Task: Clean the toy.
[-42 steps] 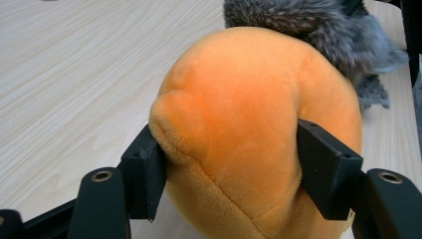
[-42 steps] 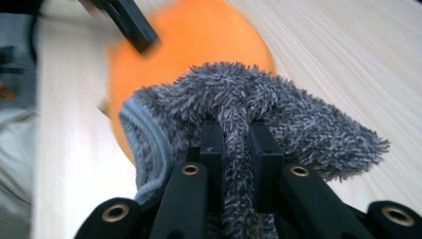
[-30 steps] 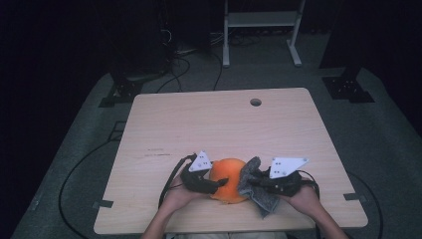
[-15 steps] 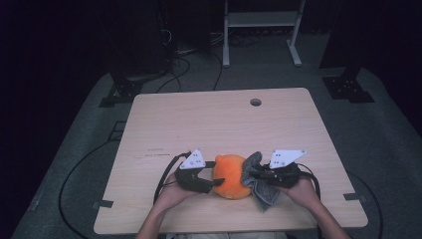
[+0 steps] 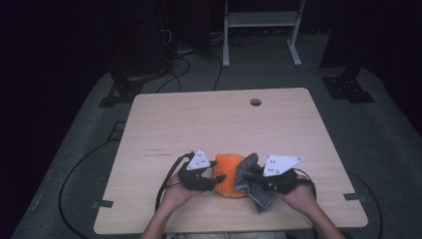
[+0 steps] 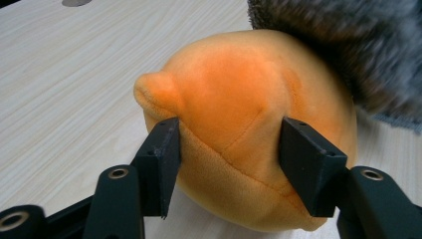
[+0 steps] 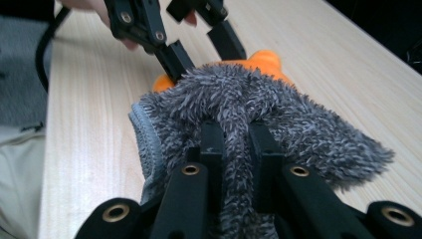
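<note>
Two sets of tongs meet over one orange plush toy (image 5: pixel 230 175) at the lower centre of the high view, near the front edge of a pale wooden desk (image 5: pixel 219 124).

The left tongs (image 5: pixel 215 182), held in the person's left hand (image 5: pixel 175 193), lie low and almost level, pointing toward the right of the frame. In the left gripper view those left tongs (image 6: pixel 230 167) have just been closing, and both black pads now press into the sides of the orange plush toy (image 6: pixel 239 134), denting its soft fabric on either side below a small rounded nub at the toy's upper left.

The right tongs (image 5: pixel 248 180), in the right hand (image 5: pixel 301 195), point toward the left of the frame, facing the other pair across the toy. In the right gripper view the right tongs (image 7: pixel 234 144) are squeezed nearly together on a fold of a shaggy grey cloth (image 7: pixel 259 119), which bunches up between them and spreads out to both sides. The cloth drapes against the right side of the orange plush toy (image 7: pixel 263 62), whose orange top peeks above the grey pile in the upper middle of that view, with the left tongs (image 7: pixel 196 47) just beyond it.

From above, the grey cloth (image 5: pixel 251 181) sits touching the toy's right flank, one corner trailing toward the lower edge of the desk. Both forearms enter from the bottom of the frame, wrists angled inward. A round cable hole (image 5: pixel 256 102) lies in the desk's far side, well apart from the work.
</note>
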The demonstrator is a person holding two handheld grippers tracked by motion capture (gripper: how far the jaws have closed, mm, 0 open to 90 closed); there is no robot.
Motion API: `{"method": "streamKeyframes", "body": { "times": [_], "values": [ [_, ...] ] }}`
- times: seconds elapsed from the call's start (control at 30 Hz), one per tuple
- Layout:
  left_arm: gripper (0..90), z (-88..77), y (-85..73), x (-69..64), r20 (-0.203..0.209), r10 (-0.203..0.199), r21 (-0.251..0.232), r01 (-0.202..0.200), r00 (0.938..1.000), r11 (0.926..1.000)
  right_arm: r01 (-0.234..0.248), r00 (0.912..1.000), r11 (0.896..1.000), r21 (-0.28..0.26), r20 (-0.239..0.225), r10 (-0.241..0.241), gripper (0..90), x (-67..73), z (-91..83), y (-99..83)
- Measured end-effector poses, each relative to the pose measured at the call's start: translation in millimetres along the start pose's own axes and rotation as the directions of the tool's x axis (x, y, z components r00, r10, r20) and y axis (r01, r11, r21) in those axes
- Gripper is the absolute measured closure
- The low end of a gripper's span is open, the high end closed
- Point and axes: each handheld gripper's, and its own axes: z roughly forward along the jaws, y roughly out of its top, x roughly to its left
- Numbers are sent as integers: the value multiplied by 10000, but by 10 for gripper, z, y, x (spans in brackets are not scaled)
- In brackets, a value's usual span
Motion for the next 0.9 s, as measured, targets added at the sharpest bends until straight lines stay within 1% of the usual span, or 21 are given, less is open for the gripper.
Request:
{"method": "streamKeyframes", "body": {
  "times": [0.03, 0.07, 0.1, 0.13, 0.17, 0.2, 0.23, 0.27, 0.3, 0.33, 0.37, 0.43, 0.47, 0.53, 0.57, 0.6, 0.63, 0.7, 0.8, 0.87, 0.9],
  "values": [
    [388, -16, -2, 13, 104, -66, -34, 67, 9999, 10000, 84, 10000, 9998, 202, -47, -83, 794, -6, 44, 8],
    [343, -38, -3, 32, 240, -207, -101, 209, 9995, 9997, 61, 9999, 9996, 284, -129, -58, 794, -23, 81, -2],
    [293, -64, -8, 59, 428, -324, -209, 333, 9986, 9992, -85, 9998, 9997, 220, -194, 89, 795, -45, 104, -18],
    [237, -80, -15, 86, 716, -557, -285, 579, 9959, 9979, -252, 9994, 9996, 140, -226, 255, 795, -66, 110, -30],
    [180, -88, -21, 112, 1001, -811, -301, 845, 9917, 9960, -364, 9992, 9993, 89, -175, 366, 795, -82, 109, -34],
    [168, -95, -29, 134, 1264, -940, -361, 992, 9875, 9944, -382, 9991, 9993, 60, -160, 383, 795, -93, 111, -34],
    [183, -98, -37, 143, 1521, -939, -399, 1010, 9839, 9941, -378, 9991, 9993, 58, -164, 379, 795, -98, 114, -36],
    [260, -92, -44, 138, 1705, -835, -433, 921, 9818, 9948, -386, 9991, 9992, 58, -163, 387, 796, -100, 118, -38],
    [339, -81, -46, 119, 1600, -621, -377, 689, 9852, 9969, -351, 9993, 9994, 62, -157, 352, 795, -103, 120, -39],
    [386, -72, -49, 100, 1472, -394, -309, 444, 9883, 9985, -320, 9994, 9995, 81, -159, 321, 795, -108, 121, -42],
    [435, -67, -51, 91, 1440, -315, -304, 362, 9891, 9989, -302, 9995, 9995, 97, -122, 304, 795, -113, 120, -48],
    [495, -57, -46, 88, 1370, -550, -326, 600, 9890, 9977, -242, 9997, 9996, 173, 36, 241, 795, -120, 115, -77],
    [508, -53, -43, 84, 1340, -531, -316, 579, 9896, 9978, -248, 9996, 9995, 214, 138, 245, 795, -133, 108, -97],
    [515, -49, -39, 70, 1190, -503, -211, 532, 9916, 9984, -392, 9989, 9989, 245, 275, 385, 796, -165, 84, -145],
    [515, -49, -41, 70, 1179, -536, -161, 558, 9916, 9983, -437, 9980, 9985, 323, 473, 422, 796, -169, 66, -180],
    [516, -45, -44, 71, 1159, -584, -107, 600, 9915, 9981, -634, 9967, 9972, 392, 533, 612, 795, -176, 48, -221],
    [517, -41, -43, 66, 1100, -576, -74, 588, 9923, 9982, -877, 9946, 9953, 404, 592, 853, 795, -173, 20, -268],
    [521, -20, -38, 46, 940, -628, -71, 638, 9936, 9979, -948, 9927, 9948, 371, 782, 917, 795, -135, -26, -294],
    [522, -8, -21, 45, 812, -832, -93, 842, 9932, 9964, -425, 9961, 9991, 12, 773, 423, 796, -10, -79, -215],
    [514, -1, -10, 46, 748, -950, -148, 964, 9927, 9952, -245, 9982, 9996, -172, 534, 254, 796, 47, -57, -135],
    [489, -3, -6, 47, 826, -1048, -189, 1067, 9911, 9941, -114, 9989, 9998, -184, 463, 122, 796, 68, -29, -102]
  ]
}}
